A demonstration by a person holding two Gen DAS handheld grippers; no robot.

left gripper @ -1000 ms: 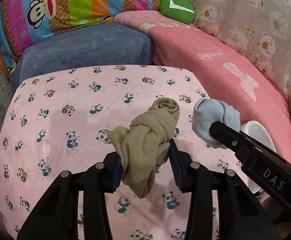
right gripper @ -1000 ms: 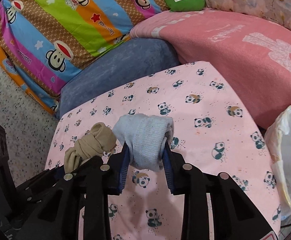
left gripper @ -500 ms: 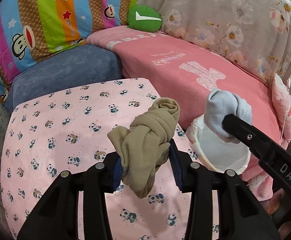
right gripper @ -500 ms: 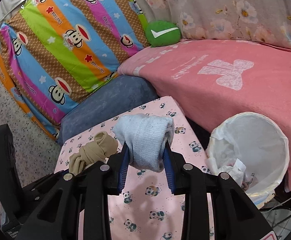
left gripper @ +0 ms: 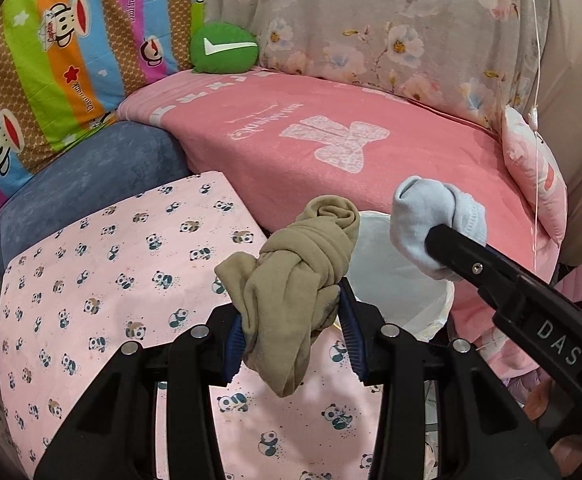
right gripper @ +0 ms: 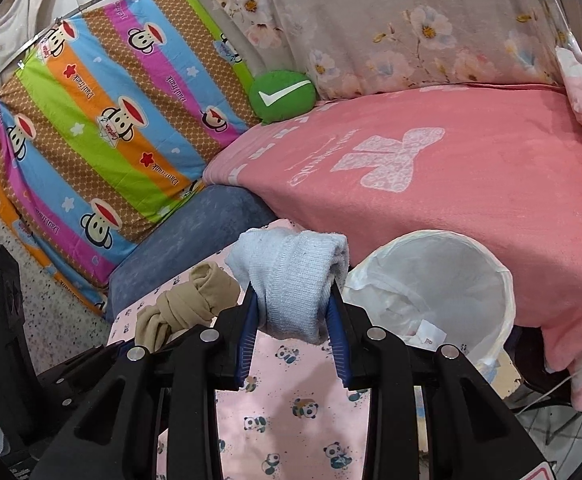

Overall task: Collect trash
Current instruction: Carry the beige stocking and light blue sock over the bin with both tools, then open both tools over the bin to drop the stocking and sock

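Observation:
My left gripper (left gripper: 291, 312) is shut on a knotted tan sock (left gripper: 295, 272) and holds it in the air above the right edge of the panda-print table (left gripper: 103, 280). My right gripper (right gripper: 293, 312) is shut on a rolled light blue sock (right gripper: 291, 276); that sock also shows in the left wrist view (left gripper: 431, 220). A white-lined trash bin (right gripper: 443, 280) stands just right of the table, below and ahead of both socks. It shows behind the tan sock in the left wrist view (left gripper: 395, 280). The tan sock shows at the left of the right wrist view (right gripper: 187, 304).
A pink blanket (left gripper: 331, 140) covers the bed behind the bin. A blue cushion (left gripper: 91, 176) and a striped monkey-print pillow (right gripper: 111, 120) lie behind the table. A green round cushion (left gripper: 223, 48) sits at the back. Crumpled trash (right gripper: 427, 332) lies inside the bin.
Both grippers have swung to the right with their socks, from over the table to its right edge. The trash bin has come into fuller view beneath them.

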